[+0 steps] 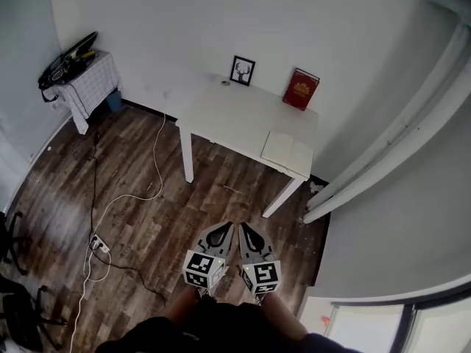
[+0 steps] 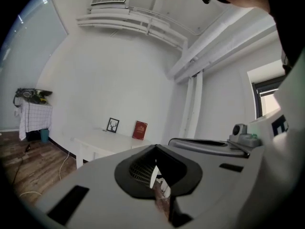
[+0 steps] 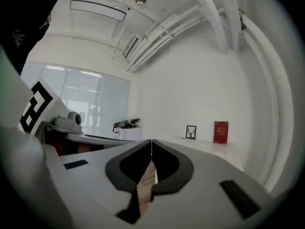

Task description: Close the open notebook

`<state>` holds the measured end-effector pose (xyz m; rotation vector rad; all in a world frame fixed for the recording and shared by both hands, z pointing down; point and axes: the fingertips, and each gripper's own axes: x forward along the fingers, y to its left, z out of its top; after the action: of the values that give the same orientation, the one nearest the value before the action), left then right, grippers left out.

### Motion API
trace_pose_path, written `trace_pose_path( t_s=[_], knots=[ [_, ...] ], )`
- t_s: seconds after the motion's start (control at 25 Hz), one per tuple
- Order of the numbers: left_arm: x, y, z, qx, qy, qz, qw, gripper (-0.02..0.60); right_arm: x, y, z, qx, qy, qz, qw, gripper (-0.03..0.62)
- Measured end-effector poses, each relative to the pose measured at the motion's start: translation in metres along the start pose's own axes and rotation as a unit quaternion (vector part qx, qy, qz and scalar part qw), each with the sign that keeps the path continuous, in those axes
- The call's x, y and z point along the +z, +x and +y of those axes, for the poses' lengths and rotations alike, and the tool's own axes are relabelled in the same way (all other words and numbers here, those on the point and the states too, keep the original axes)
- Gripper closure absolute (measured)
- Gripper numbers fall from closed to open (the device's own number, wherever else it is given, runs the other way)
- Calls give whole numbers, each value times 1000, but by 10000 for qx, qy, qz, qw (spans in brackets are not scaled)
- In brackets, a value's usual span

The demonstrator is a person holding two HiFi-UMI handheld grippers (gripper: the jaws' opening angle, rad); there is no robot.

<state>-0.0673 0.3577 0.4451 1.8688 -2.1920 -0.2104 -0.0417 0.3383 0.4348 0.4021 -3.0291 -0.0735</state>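
Open notebook (image 1: 287, 154), pale blank pages, lying flat, on the white table (image 1: 228, 116), at its near right corner

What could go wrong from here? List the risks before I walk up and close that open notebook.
1. The open notebook lies right at the white table's near corner, so a clumsy flip may push it off the edge.
2. The left gripper and right gripper are both shut and far from the table. Shut tips may struggle to lift a thin cover.
3. Cables trail over the floor beside the table and could snag a foot.
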Motion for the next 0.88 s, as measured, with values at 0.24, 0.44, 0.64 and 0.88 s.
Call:
trace_pose_path(
  t_s=[0.24,0.44,0.64,0.88],
  knots=[
    [-4,26,16,-123,-98,141,9998,578,-2,22,-23,-160,-3,85,9998,571],
    [-20,67,13,-219,-135,417,9988,578,-20,40,-64,-296,216,178,9992,571],
    [-8,127,20,-214,89,435,9988,578,-18,78,-123,-387,361,-7,9986,571],
    [26,232,10,-395,276,306,9984,578,10,115,-217,-496,264,-361,9978,571]
  ],
)
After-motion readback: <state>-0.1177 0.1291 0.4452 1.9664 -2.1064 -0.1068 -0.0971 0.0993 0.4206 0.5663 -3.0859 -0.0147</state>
